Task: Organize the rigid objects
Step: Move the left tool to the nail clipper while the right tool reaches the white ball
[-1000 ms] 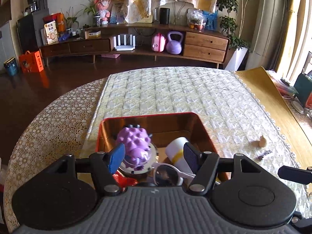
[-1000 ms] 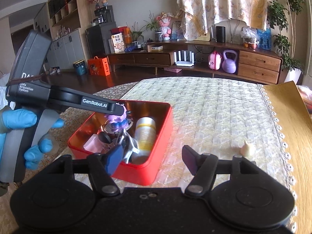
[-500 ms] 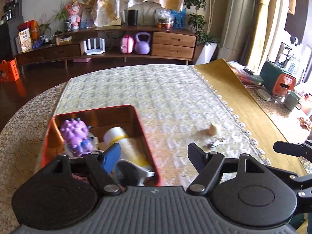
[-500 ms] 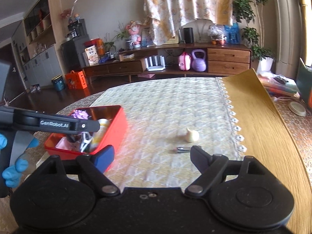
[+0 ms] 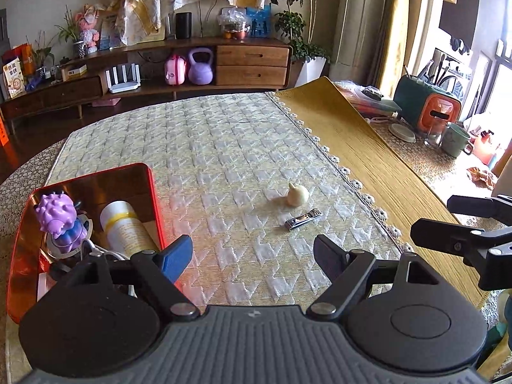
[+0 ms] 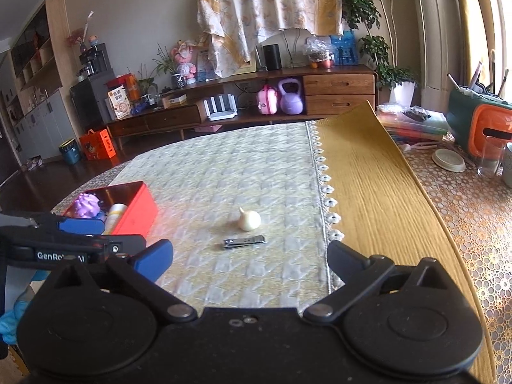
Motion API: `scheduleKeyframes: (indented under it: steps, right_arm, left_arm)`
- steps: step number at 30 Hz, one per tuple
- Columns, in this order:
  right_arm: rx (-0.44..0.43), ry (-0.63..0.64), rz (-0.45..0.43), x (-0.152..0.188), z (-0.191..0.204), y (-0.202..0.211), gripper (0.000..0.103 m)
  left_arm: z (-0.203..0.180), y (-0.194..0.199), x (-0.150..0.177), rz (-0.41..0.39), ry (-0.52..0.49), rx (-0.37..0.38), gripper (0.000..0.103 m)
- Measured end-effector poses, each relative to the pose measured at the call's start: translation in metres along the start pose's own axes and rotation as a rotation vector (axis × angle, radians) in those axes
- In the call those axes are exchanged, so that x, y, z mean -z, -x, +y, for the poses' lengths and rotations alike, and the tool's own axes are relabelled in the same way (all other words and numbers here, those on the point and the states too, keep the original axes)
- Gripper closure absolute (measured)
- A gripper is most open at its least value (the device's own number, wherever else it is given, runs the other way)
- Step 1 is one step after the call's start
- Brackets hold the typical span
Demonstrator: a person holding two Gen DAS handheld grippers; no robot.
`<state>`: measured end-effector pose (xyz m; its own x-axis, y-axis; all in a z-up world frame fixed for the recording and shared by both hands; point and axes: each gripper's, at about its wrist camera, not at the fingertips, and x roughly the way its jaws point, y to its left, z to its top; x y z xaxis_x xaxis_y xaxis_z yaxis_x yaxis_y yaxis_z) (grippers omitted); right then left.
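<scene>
Both views are swinging away from the red tin (image 5: 153, 192) toward the garlic bulb (image 6: 249, 220) and nail clipper (image 6: 244, 242) lying just beside each other on the quilted cloth (image 5: 224, 147). The left gripper (image 5: 252, 256) and right gripper (image 6: 249, 259) are opening wider than before, nothing between their jaws.

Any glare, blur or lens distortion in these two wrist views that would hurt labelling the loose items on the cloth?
Left wrist: strong fisheye bend, window blown out at right, red tin glares inside; garlic and nail clipper sharp. Right wrist: same curvature, bright window edge; garlic casts a soft shadow, clipper crisp.
</scene>
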<state>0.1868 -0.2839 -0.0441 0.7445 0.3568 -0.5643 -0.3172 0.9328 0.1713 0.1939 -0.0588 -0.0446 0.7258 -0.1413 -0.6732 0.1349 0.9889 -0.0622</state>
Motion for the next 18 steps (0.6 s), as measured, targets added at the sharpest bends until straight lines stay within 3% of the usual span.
scheduleKeyframes:
  steps: [6, 11, 18]
  right_arm:
    - [0.032, 0.041, 0.044, -0.007, -0.006, -0.016, 0.000]
    - [0.018, 0.051, 0.085, -0.021, -0.012, -0.041, 0.001]
    - [-0.013, 0.096, 0.111, -0.030, -0.010, -0.076, 0.004]
  left_arm:
    - [-0.017, -0.020, 0.002, 0.015, -0.031, 0.000, 0.020]
    - [-0.023, -0.037, 0.002, 0.013, -0.027, 0.038, 0.020]
    - [-0.035, -0.065, 0.000, 0.022, -0.065, 0.030, 0.020]
